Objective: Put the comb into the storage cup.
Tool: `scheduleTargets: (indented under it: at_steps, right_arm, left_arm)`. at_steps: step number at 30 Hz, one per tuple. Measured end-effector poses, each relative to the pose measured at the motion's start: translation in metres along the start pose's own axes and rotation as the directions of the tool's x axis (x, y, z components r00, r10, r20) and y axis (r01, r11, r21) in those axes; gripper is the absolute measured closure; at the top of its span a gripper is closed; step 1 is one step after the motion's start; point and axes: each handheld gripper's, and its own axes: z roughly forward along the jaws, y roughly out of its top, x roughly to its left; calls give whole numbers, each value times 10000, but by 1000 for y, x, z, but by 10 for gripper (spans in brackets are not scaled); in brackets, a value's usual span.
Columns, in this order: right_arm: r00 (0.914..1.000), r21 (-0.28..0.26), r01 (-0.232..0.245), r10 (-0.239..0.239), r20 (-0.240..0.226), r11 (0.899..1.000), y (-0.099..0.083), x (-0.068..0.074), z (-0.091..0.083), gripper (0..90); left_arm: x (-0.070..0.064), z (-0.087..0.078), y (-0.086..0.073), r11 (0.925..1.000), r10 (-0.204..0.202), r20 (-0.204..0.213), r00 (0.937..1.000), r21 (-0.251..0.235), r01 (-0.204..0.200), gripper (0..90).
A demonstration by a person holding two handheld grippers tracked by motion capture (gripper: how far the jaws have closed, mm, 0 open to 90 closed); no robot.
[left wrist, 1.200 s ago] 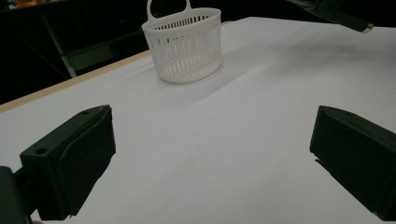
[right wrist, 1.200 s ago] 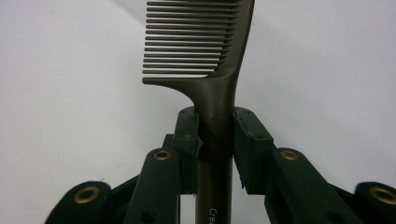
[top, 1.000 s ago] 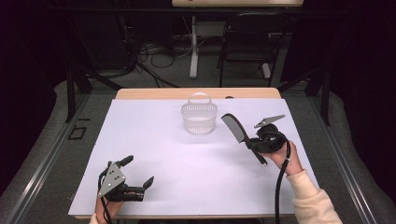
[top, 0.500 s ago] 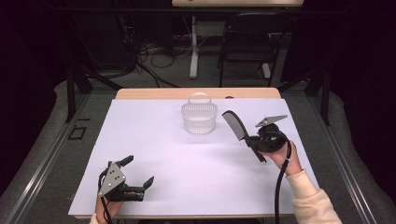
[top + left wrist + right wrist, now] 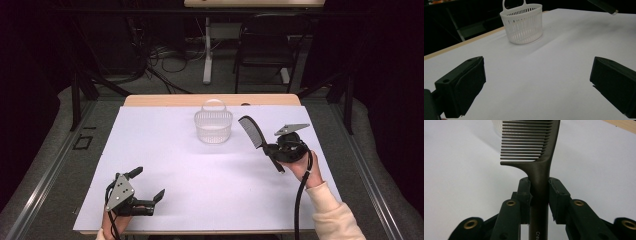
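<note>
Beside white basket [image 5: 213, 125], right tool [image 5: 278, 148] still pinches black comb [image 5: 252, 132], unmoved; left tool [image 5: 146, 186] stays spread.

My black two-jaw left tongs [image 5: 147, 184] and right tongs [image 5: 269, 151] each carry a grey three-cornered plate, brass-ringed screw holes, a black trailing cable; my right sleeve [image 5: 336, 220] is cream.

Hardly anything has moved. The right gripper [image 5: 270, 149], clamped on the dark plastic comb [image 5: 251, 131] by its handle, has drifted a touch lower and towards the person, and the comb's toothed end has come with it.
</note>
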Motion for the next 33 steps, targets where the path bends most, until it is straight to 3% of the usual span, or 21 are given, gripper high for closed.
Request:
scheduleTargets:
  at_steps: [18, 33]
  right_arm:
    - [9999, -535, -26, 31, 95, 9986, 2, 1, -1, 728]
    - [9997, -678, 98, -83, 224, 9977, 3, 3, -1, 728]
  left_arm:
    - [0, 1, 0, 10000, 24, -3, 10000, 18, -24, 1]
    - [0, 1, 0, 10000, -27, 8, 10000, 25, 27, 1]
